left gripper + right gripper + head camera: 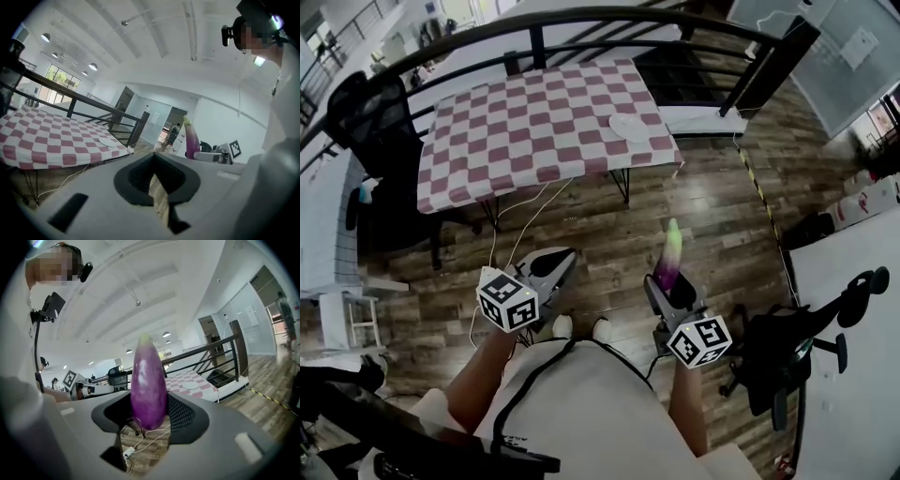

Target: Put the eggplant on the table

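Right gripper (150, 420) is clamped on the eggplant (148, 383), with the purple body squeezed between its pads and the pale green tip sticking up. Left gripper (157, 185) has its jaws pretty much together with nothing in them. The checkered table (525, 127) sits well apart, ahead across the wood floor (712, 225).

We stand on a floor (722, 216) of dark wood planks, glossy under the light. Ahead, a table (534, 122) under a red-and-white checked cloth sits just before a black railing (581, 17), with a black office chair (370, 122) at its left end. Overhead we see a white ceiling (154, 47) with round lamps (45, 36) lit, and a bright window (58, 75) beyond.
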Demonstrator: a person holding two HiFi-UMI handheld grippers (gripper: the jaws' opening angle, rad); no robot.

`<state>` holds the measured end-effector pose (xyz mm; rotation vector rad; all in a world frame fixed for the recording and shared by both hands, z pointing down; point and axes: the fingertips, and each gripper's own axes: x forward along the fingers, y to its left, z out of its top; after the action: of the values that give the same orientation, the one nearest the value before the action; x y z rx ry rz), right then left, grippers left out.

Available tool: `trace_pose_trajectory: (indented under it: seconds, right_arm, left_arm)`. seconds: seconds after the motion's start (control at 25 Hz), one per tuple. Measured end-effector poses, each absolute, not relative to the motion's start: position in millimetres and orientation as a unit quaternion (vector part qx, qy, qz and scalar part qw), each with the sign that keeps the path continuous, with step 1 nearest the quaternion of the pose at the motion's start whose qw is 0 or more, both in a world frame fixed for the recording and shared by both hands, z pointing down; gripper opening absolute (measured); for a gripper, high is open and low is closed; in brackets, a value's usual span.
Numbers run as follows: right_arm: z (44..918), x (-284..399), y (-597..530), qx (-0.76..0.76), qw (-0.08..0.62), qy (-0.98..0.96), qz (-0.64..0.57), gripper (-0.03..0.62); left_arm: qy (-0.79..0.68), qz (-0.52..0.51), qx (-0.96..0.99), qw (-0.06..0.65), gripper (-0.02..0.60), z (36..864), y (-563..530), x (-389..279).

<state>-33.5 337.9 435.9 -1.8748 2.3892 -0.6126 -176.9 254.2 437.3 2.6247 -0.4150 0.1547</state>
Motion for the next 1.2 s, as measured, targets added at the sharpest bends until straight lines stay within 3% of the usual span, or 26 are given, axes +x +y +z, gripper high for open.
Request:
trace_pose_trajectory:
  seconds: [0.28, 1.2]
  right_arm:
    - [423, -29, 342, -0.616, 0.063, 0.761, -0.194, 0.242]
    - [423, -41, 332, -0.634, 0.060, 0.745, -0.197, 0.244]
  left_arm:
    - [-0.149, 0.057, 0.961, 0.224, 0.003, 434, 255, -183]
    - [-0.138, 0.073, 0.967, 0.200, 0.003, 444, 239, -204]
